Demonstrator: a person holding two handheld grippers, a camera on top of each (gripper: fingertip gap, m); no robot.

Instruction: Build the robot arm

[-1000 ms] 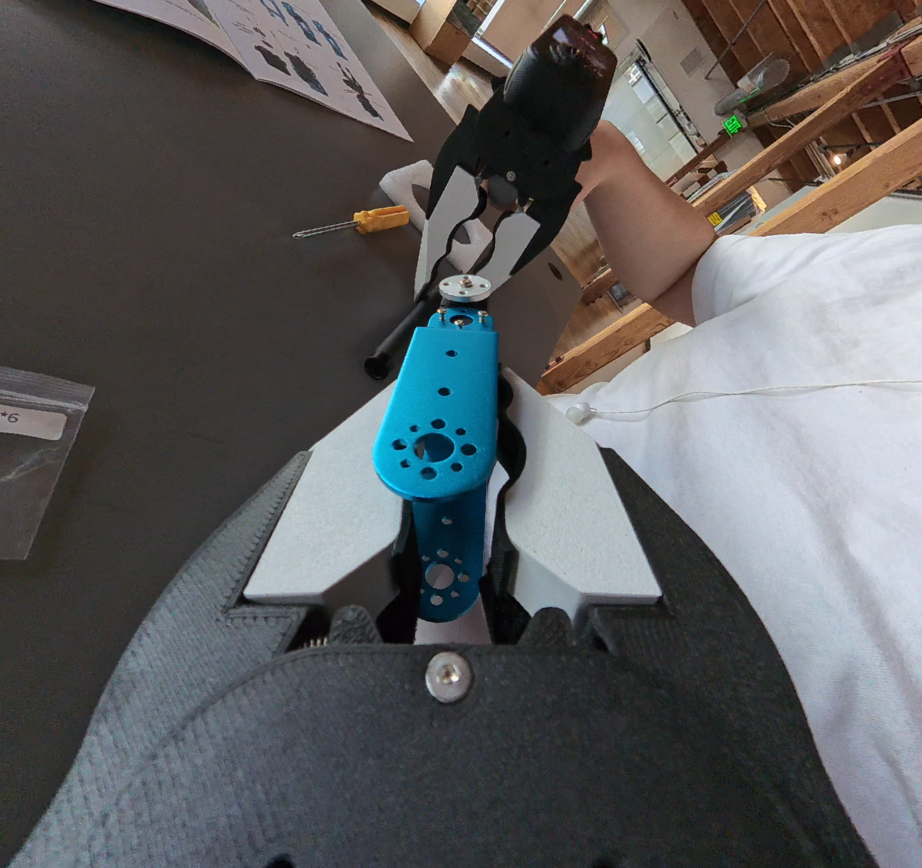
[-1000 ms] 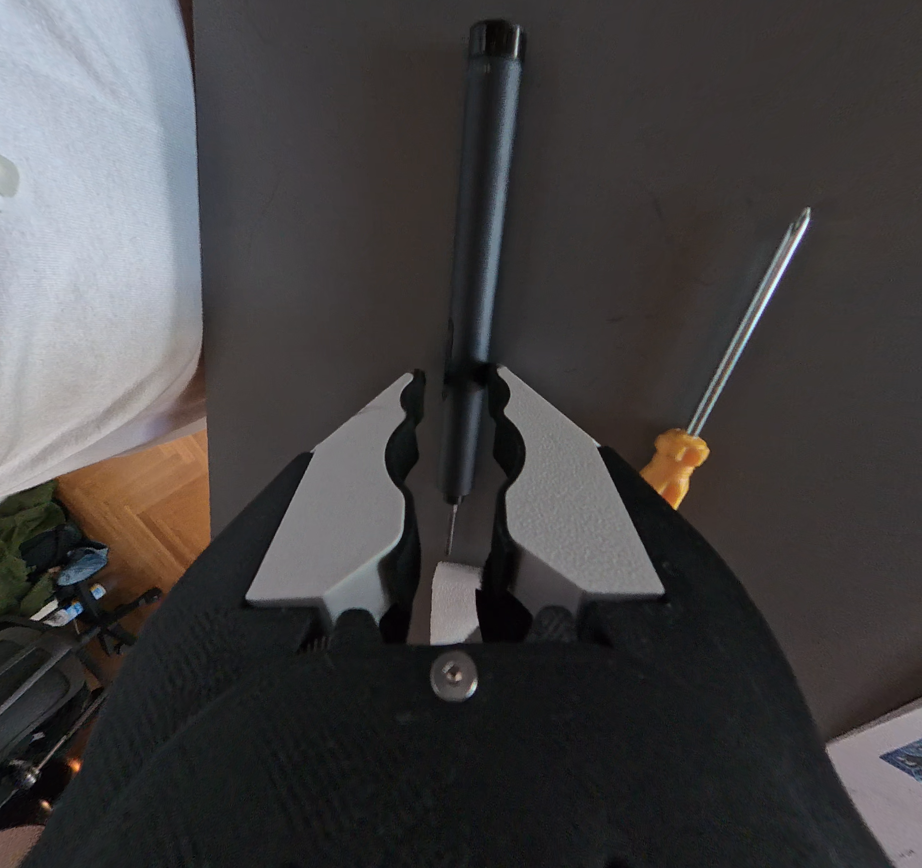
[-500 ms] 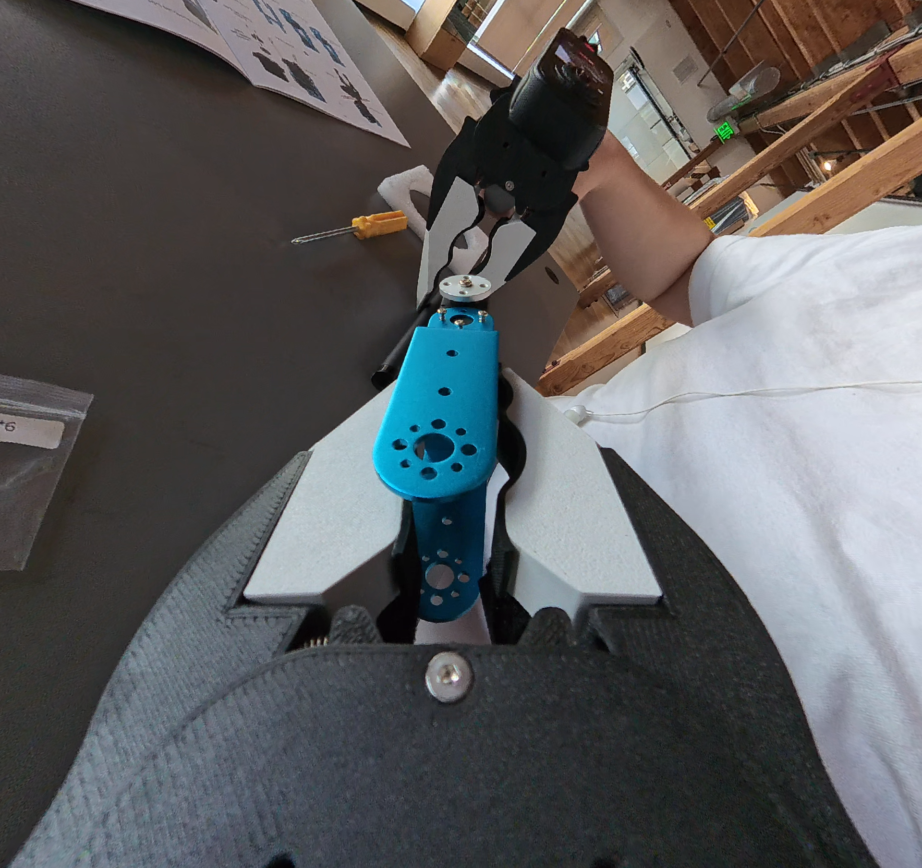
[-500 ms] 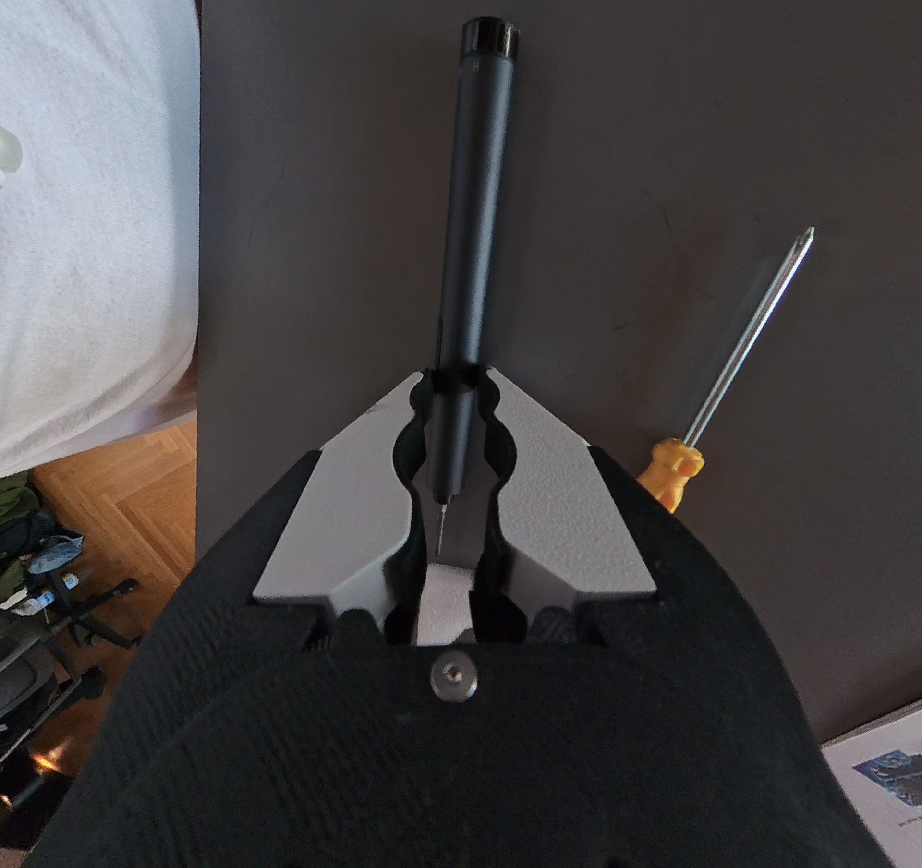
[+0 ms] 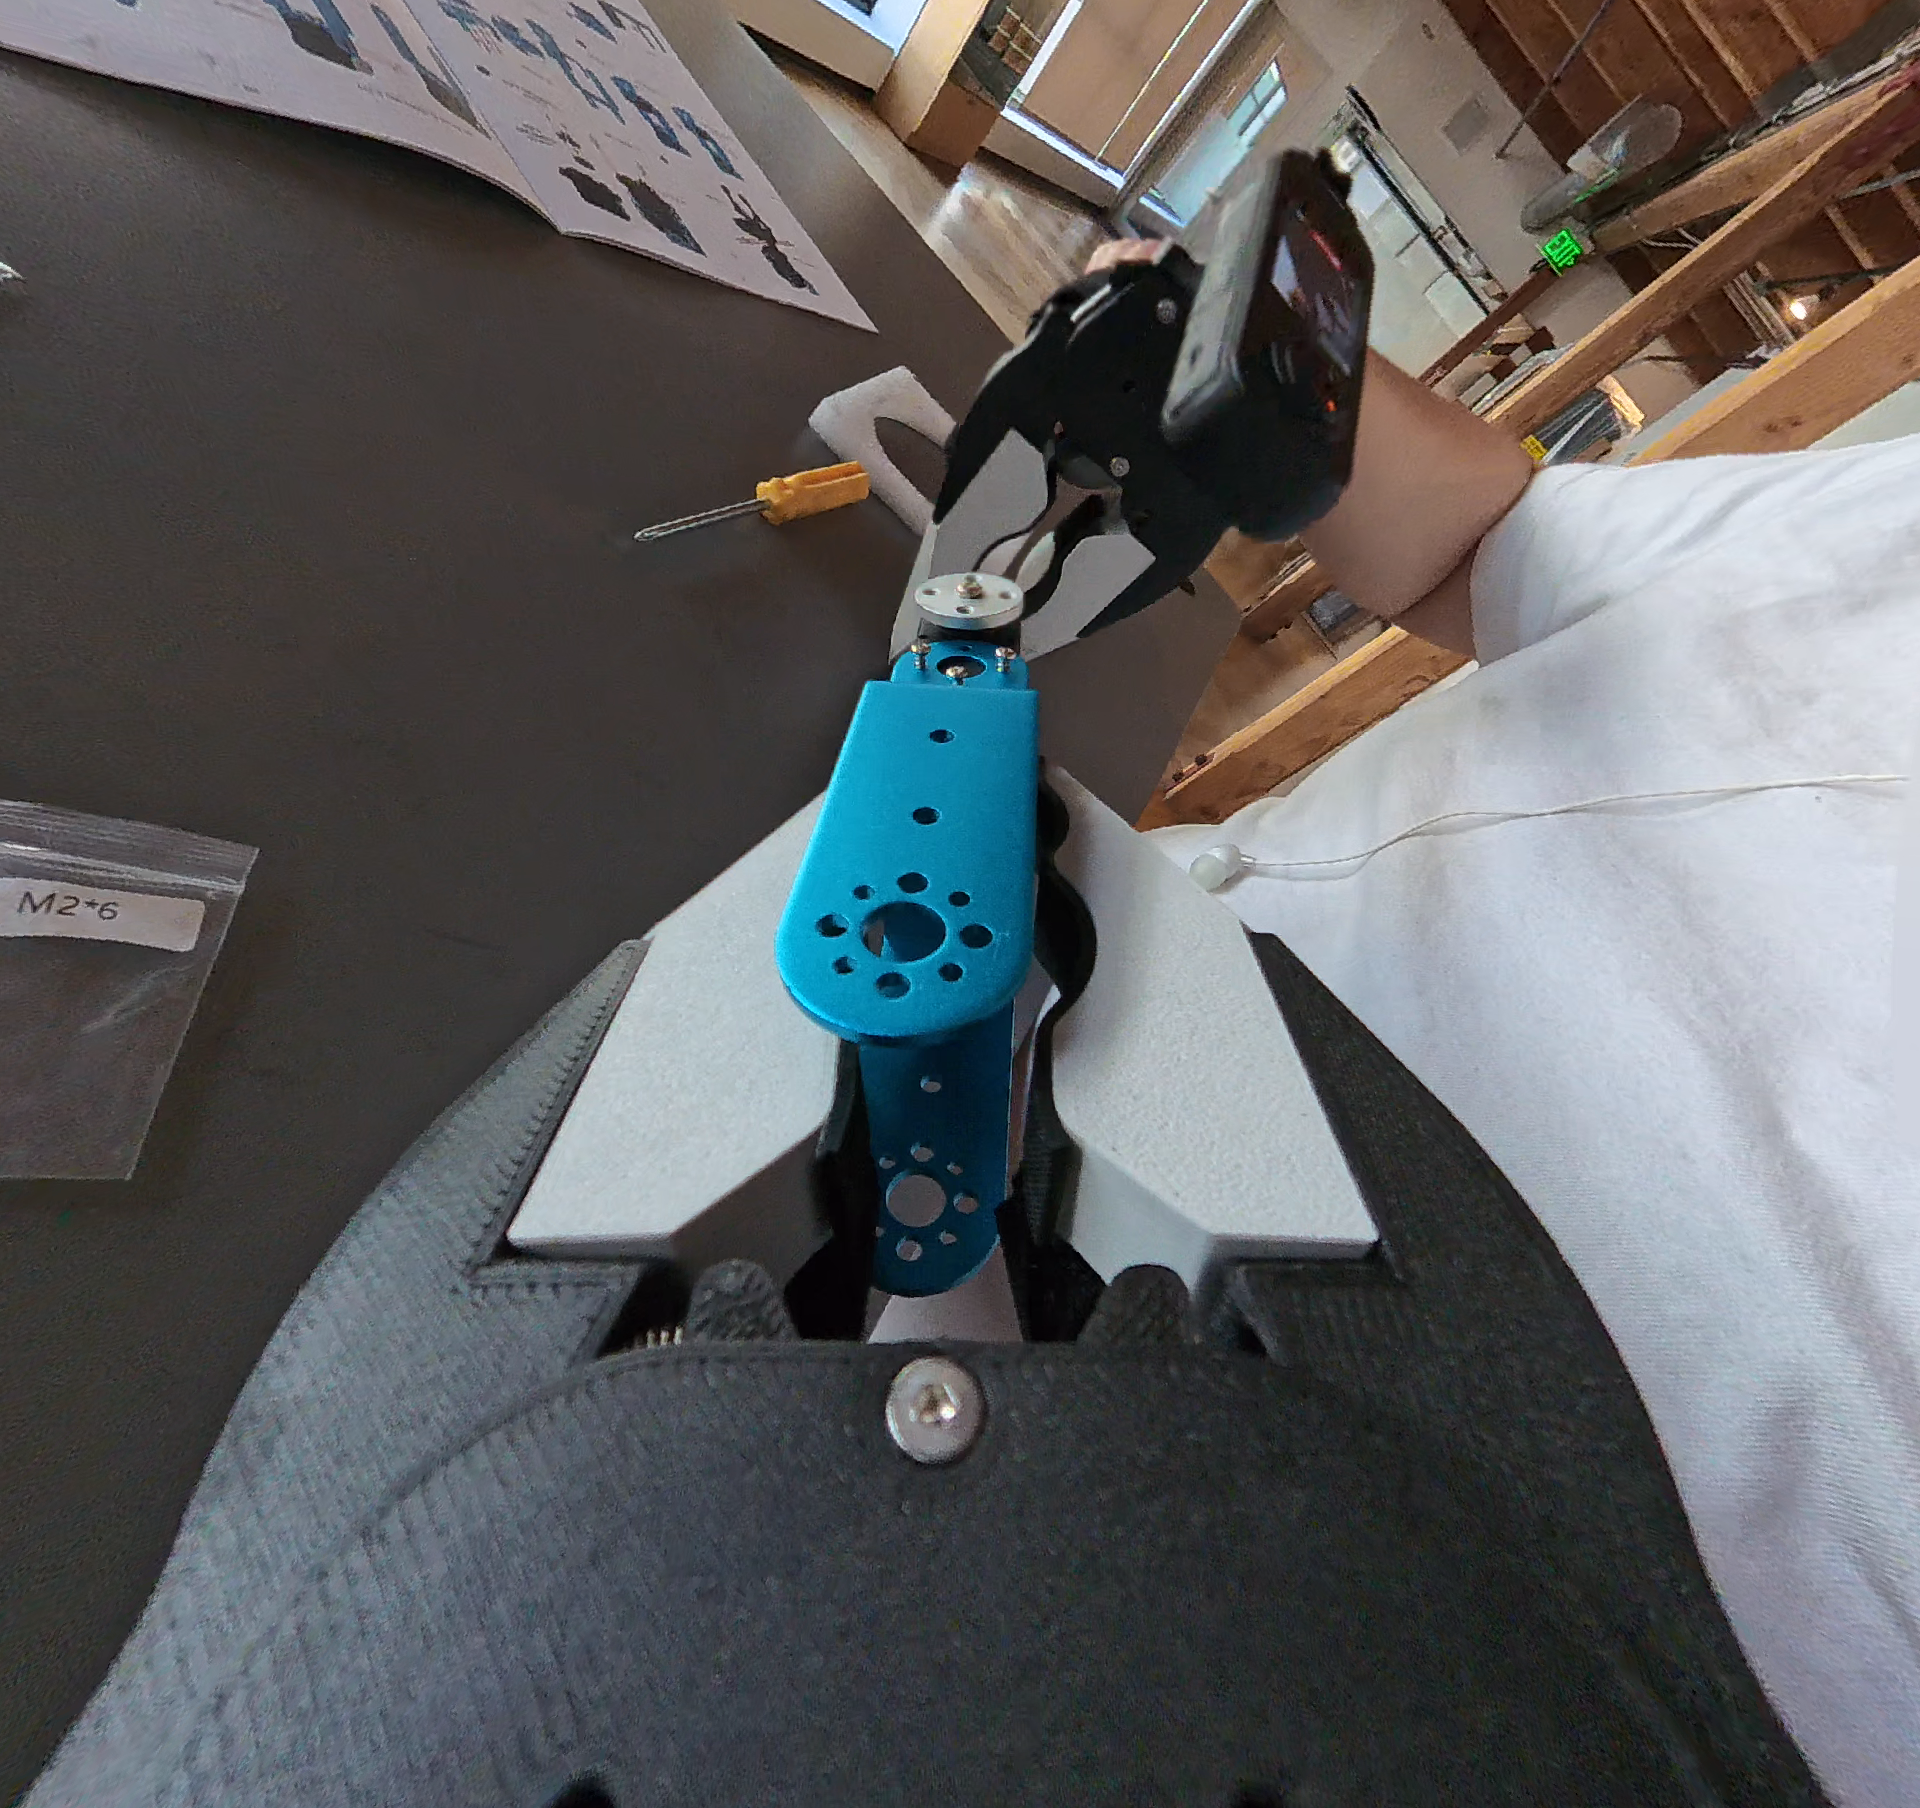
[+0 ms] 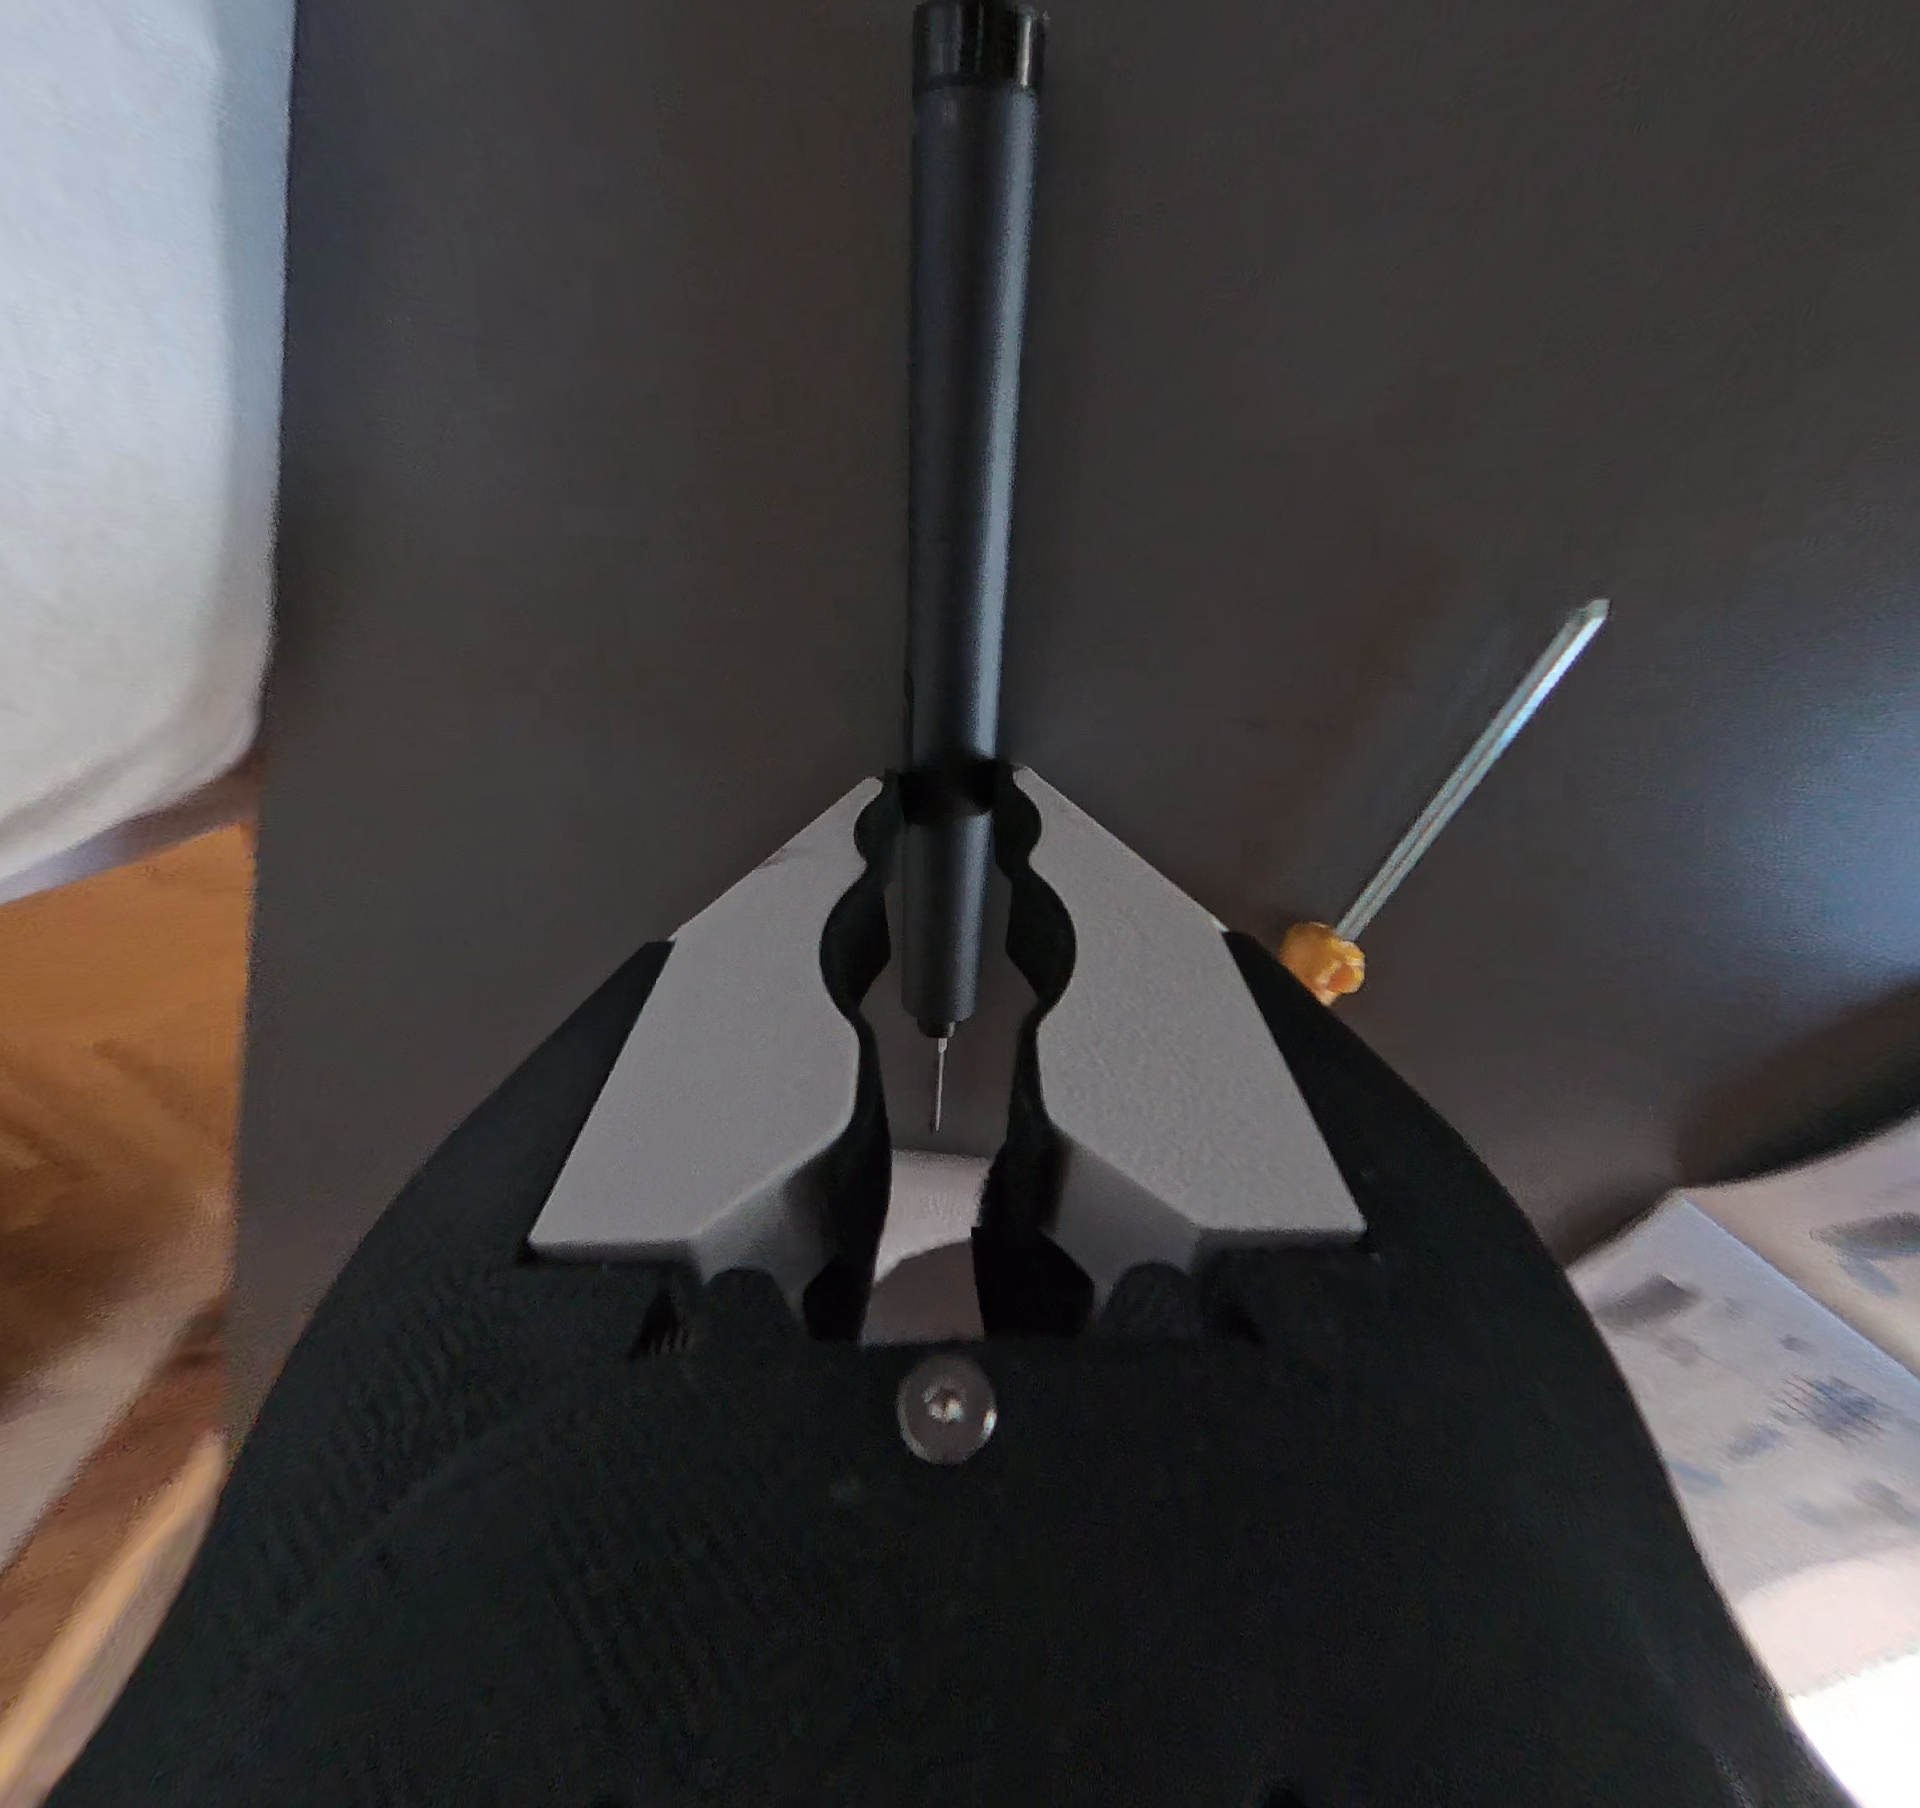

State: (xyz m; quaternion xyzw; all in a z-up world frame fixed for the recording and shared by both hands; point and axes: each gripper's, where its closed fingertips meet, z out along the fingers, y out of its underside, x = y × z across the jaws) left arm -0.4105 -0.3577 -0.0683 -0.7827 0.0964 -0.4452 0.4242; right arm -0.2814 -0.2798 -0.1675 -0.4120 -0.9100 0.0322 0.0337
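Blue perforated bracket (image 5: 914, 885) is clamped in left tool (image 5: 935, 937); right tool (image 5: 1049, 563) is held just beyond its silver hub (image 5: 968, 603), yellow-handled screwdriver (image 5: 753, 508) seen on dark surface (image 5: 364, 563).

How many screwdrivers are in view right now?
2: a dark pen-style screwdriver clamped in the right hand-held gripper, and a yellow-handled screwdriver lying on the table beside it.

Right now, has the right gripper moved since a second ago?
Yes: in the left wrist view the right gripper has swung right, away from the yellow screwdriver, and tilted.
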